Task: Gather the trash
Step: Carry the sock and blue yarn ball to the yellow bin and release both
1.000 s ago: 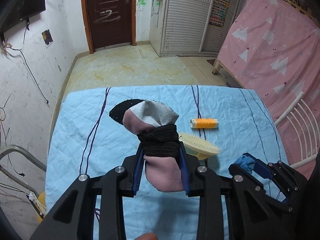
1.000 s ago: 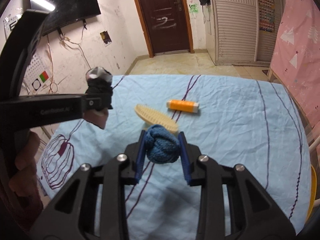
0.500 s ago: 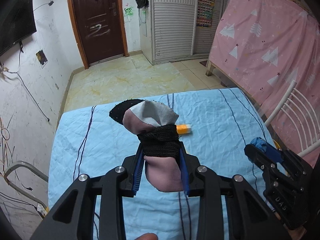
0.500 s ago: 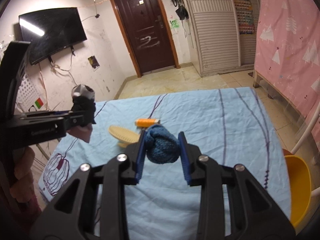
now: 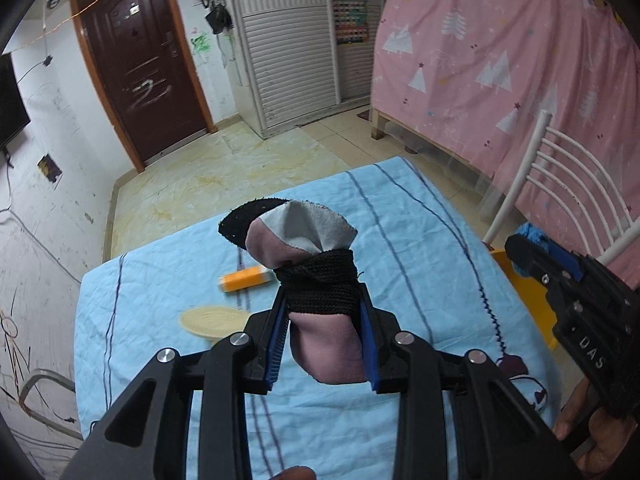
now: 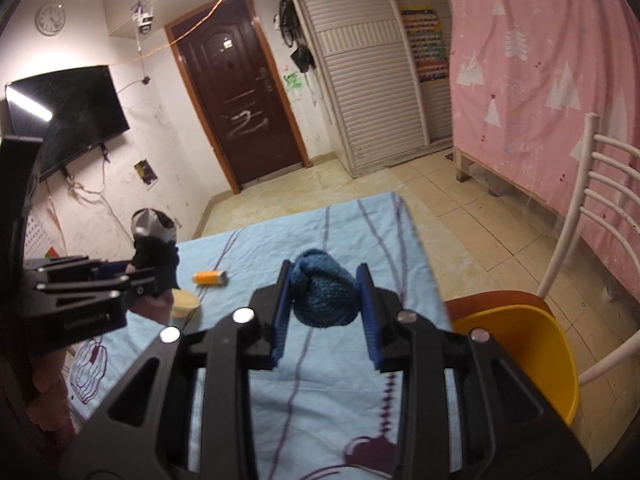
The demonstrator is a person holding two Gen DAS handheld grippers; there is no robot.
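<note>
My left gripper (image 5: 323,322) is shut on a rolled pink, black and white sock (image 5: 316,280), held above the blue cloth-covered table (image 5: 420,240). My right gripper (image 6: 325,300) is shut on a blue knitted ball (image 6: 324,300), held above the table's right edge. A yellow bin (image 6: 528,344) stands on a chair just right of the table; it also shows in the left wrist view (image 5: 524,296). The right gripper (image 5: 536,256) shows at the right of the left wrist view, the left gripper (image 6: 156,264) at the left of the right wrist view.
An orange tube (image 5: 244,280) and a cream oval brush (image 5: 212,320) lie on the table. A white chair back (image 6: 592,216) rises beside the bin. A pink curtain (image 5: 500,60) hangs at the right. A brown door (image 6: 236,100) is at the far wall.
Both grippers have risen and swung to the right with their loads. The yellow bin and chair have come into view at the right.
</note>
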